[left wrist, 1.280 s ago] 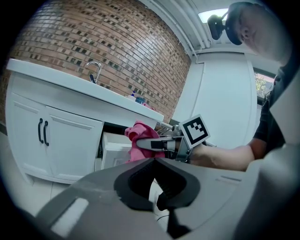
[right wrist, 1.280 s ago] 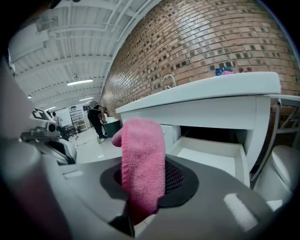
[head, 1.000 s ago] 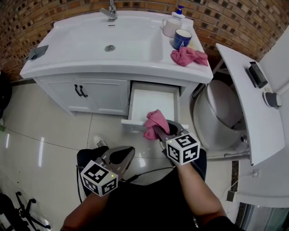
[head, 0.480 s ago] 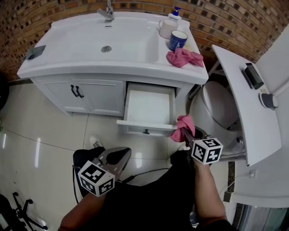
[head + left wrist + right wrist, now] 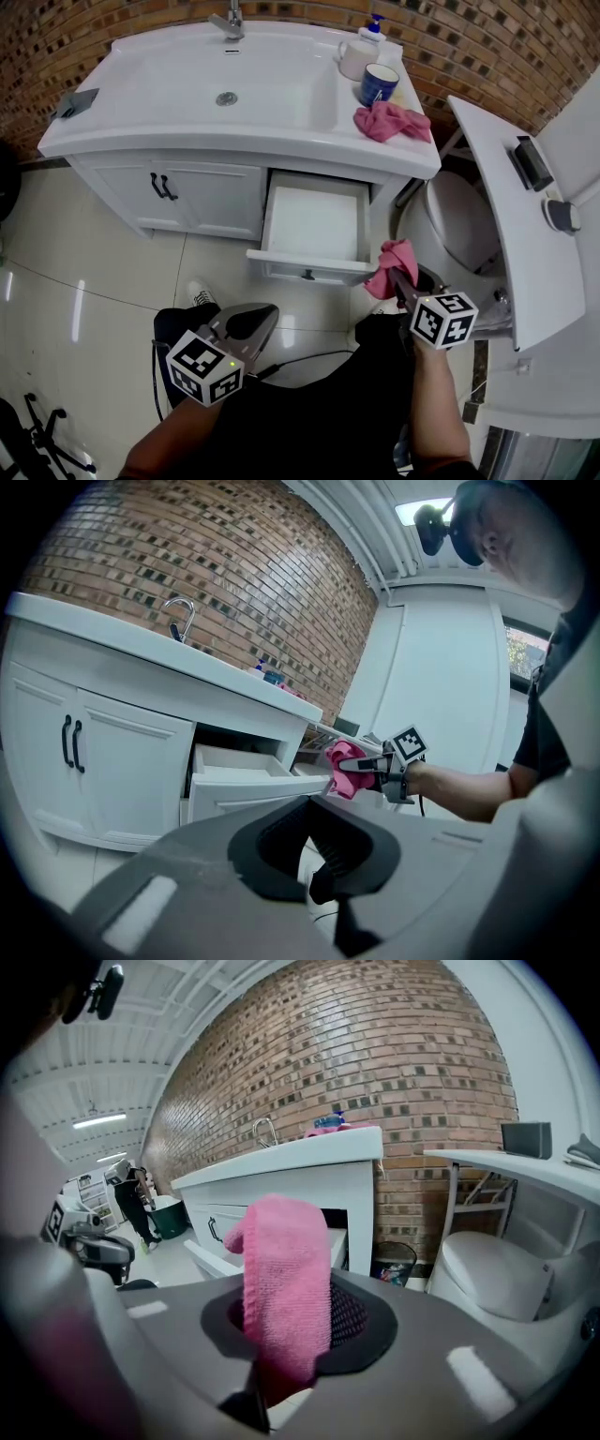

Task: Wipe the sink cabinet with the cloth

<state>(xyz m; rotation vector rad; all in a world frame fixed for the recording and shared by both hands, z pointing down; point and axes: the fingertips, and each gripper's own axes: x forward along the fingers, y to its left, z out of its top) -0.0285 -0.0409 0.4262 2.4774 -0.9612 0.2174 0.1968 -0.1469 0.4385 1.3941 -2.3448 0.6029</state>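
The white sink cabinet (image 5: pixel 211 192) stands ahead with its drawer (image 5: pixel 314 230) pulled out. My right gripper (image 5: pixel 398 281) is shut on a pink cloth (image 5: pixel 389 267), held just off the drawer's right front corner, beside the toilet. In the right gripper view the cloth (image 5: pixel 281 1269) stands up out of the gripper (image 5: pixel 281 1358). The left gripper view shows the cloth (image 5: pixel 345 769) next to the drawer (image 5: pixel 239 778). My left gripper (image 5: pixel 251 323) hangs low over the floor tiles, shut and empty, well short of the cabinet.
On the counter's right end lie a second pink cloth (image 5: pixel 391 120), a blue mug (image 5: pixel 378 82) and a soap dispenser (image 5: pixel 361 52). A toilet (image 5: pixel 464 234) stands close on the right, with a white shelf (image 5: pixel 511 216) over it. Black handles (image 5: pixel 164 186) mark the cabinet doors.
My right gripper has carried the pink cloth rightward from the drawer's front middle to just past its right corner. The left gripper has stayed put.
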